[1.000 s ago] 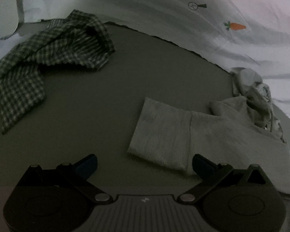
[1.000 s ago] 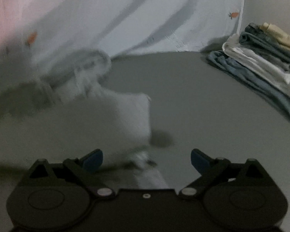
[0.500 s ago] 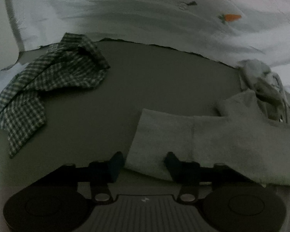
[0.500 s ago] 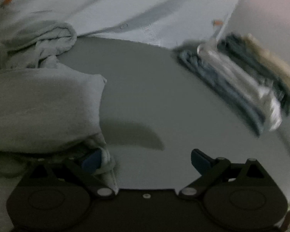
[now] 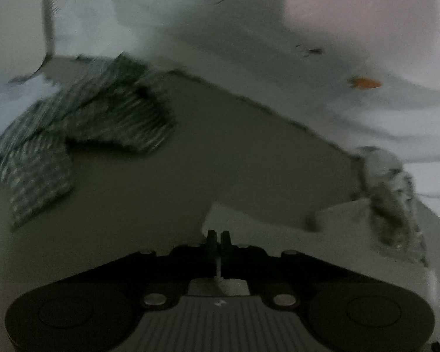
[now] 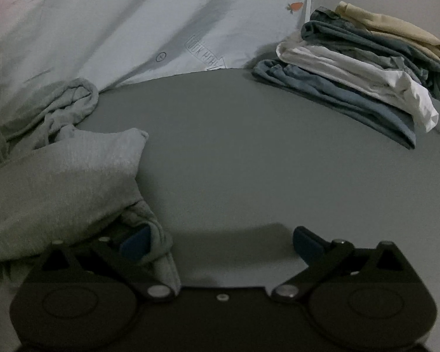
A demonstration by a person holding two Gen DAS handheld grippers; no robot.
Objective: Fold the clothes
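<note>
A light grey sweatshirt [image 5: 331, 246] lies on the dark grey bed surface [image 5: 220, 152], its hood [image 5: 387, 193] bunched at the right. My left gripper [image 5: 218, 236] is shut on the near hem corner of the grey sweatshirt, with a sliver of cloth showing between the pads. In the right wrist view the same sweatshirt [image 6: 64, 182] fills the left side. My right gripper [image 6: 220, 242] stands open beside its edge, the left fingertip [image 6: 136, 245] against a rolled fold of cloth, the right one over bare surface.
A crumpled checked shirt [image 5: 73, 135] lies at the left. A stack of folded clothes [image 6: 363, 67] sits at the back right. A pale sheet with carrot prints [image 6: 149, 26] rises behind the bed surface [image 6: 249, 161].
The left jaws went from wide open to shut on the sweatshirt's hem, and the hem lifted a little. The right gripper dropped lower next to the sweatshirt's edge, still open.
</note>
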